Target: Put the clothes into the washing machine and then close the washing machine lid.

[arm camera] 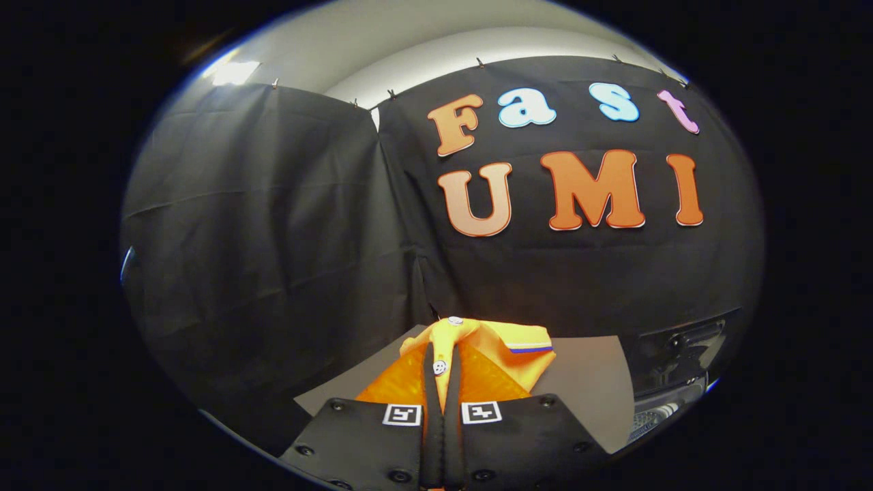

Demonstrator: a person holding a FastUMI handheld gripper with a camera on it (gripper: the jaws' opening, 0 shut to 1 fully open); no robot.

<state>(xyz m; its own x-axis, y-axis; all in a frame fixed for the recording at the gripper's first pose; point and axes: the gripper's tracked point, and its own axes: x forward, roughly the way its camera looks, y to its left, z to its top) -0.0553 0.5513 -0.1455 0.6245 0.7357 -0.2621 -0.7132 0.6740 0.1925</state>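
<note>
The gripper (443,368) has its fingers pressed together on the orange shirt (477,372), pinching the button placket near the collar, probably so the cloth hangs free for carrying. The shirt drapes over the grey table (586,389). Beyond, to the right, stands the washer (672,365), seemingly open.

Orange shirt (477,372): soft cloth, fine textured knit, pale glossy buttons. Gripper (442,382) pinched on its placket: matt black plastic plates, dark rubbery fingers (430,409). Tabletop (586,389) beneath: smooth matt grey.
</note>
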